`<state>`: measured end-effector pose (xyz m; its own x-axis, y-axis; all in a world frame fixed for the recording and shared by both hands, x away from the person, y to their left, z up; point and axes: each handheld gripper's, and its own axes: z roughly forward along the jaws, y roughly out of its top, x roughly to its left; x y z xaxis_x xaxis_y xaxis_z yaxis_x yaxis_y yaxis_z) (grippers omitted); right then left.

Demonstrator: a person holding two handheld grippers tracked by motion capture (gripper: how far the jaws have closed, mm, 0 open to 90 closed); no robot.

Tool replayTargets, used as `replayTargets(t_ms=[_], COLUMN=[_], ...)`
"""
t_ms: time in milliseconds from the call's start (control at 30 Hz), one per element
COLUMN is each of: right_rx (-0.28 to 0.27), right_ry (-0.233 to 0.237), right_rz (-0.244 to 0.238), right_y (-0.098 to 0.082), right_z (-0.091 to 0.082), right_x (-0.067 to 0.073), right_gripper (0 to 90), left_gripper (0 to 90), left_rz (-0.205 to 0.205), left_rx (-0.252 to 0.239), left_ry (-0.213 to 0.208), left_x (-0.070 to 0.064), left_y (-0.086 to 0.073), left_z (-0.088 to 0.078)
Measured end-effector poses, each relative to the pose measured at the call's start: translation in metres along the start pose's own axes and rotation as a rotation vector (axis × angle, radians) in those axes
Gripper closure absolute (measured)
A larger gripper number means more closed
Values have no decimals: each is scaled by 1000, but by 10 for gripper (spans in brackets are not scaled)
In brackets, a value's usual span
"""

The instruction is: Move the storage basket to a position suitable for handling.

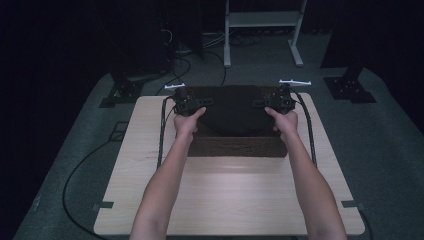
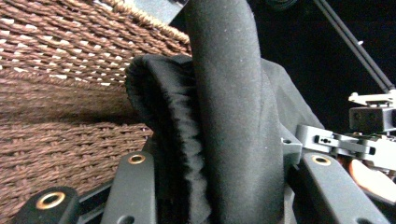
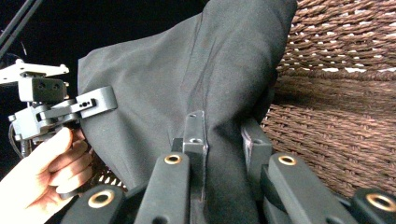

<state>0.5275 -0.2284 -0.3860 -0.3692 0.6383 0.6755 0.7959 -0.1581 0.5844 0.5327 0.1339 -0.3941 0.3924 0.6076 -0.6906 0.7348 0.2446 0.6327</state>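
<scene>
A black cloth (image 1: 232, 112) is draped over a brown wicker basket (image 1: 235, 146) at the far middle of the wooden table (image 1: 225, 200). My left gripper (image 1: 187, 104) holds the cloth's left edge and my right gripper (image 1: 280, 101) its right edge, both above the basket's far corners. In the left gripper view a thick fold of cloth (image 2: 229, 116) is pinched between the jaws of the left gripper (image 2: 224, 158), with the basket's weave (image 2: 60, 93) behind. In the right gripper view the right gripper (image 3: 224, 154) is shut on the cloth (image 3: 187, 70), beside the basket (image 3: 336, 93).
A white metal frame (image 1: 262, 20) stands on the floor beyond the table. Black stand bases (image 1: 350, 87) flank the far corners. Cables (image 1: 75, 175) trail across the grey carpet at left. The near half of the table is bare wood.
</scene>
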Motion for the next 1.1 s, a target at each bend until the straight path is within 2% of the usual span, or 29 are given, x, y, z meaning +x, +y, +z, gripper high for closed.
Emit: replayTargets(t_ms=[367,1100], right_rx=[17,46], right_ry=[-15,-36], right_rz=[0,-1], right_y=[-2,-4], right_z=[2,4], right_x=[0,-2], right_gripper=[758,757], left_gripper=[547,540], left_rz=[2,-4], left_rx=[27,48], left_ry=[32,56], left_x=[-1,-1], left_y=[0,0], left_z=[2,5])
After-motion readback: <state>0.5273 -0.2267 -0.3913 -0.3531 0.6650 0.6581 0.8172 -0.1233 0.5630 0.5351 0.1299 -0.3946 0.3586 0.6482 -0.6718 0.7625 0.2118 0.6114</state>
